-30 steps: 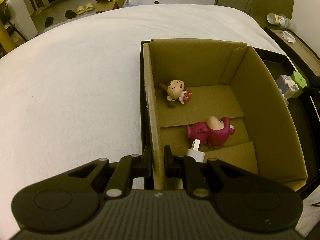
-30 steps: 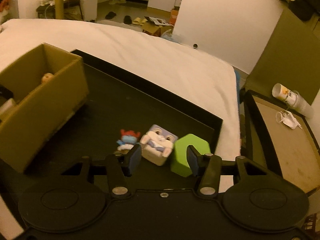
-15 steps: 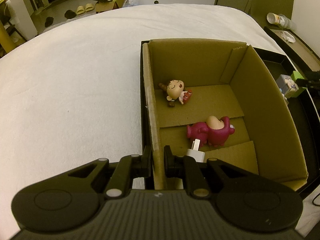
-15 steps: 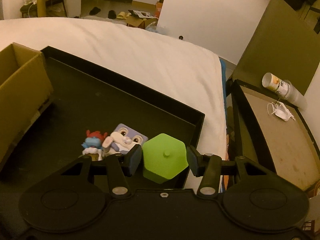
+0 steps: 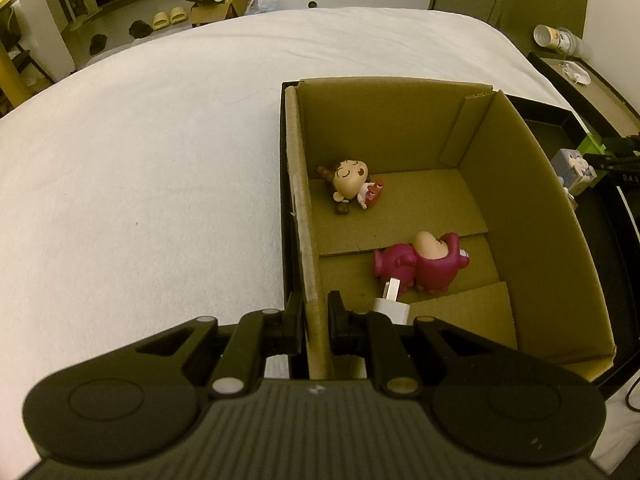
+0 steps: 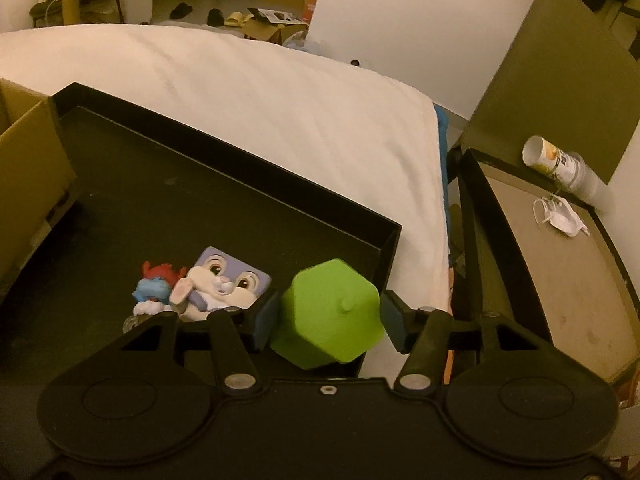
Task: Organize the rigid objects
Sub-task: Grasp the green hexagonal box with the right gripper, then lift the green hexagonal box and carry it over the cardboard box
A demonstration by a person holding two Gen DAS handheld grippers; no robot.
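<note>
One smooth green hexagonal block point(image 6: 332, 312)

Dim, warm yellow-orange indoor light in both views. Brightest on the white bed point(image 5: 140, 168); black tray point(image 6: 224, 172) nearly featureless in shadow. Strong fisheye bending at the edges, dark corners. Slight softness, no glare.
</note>
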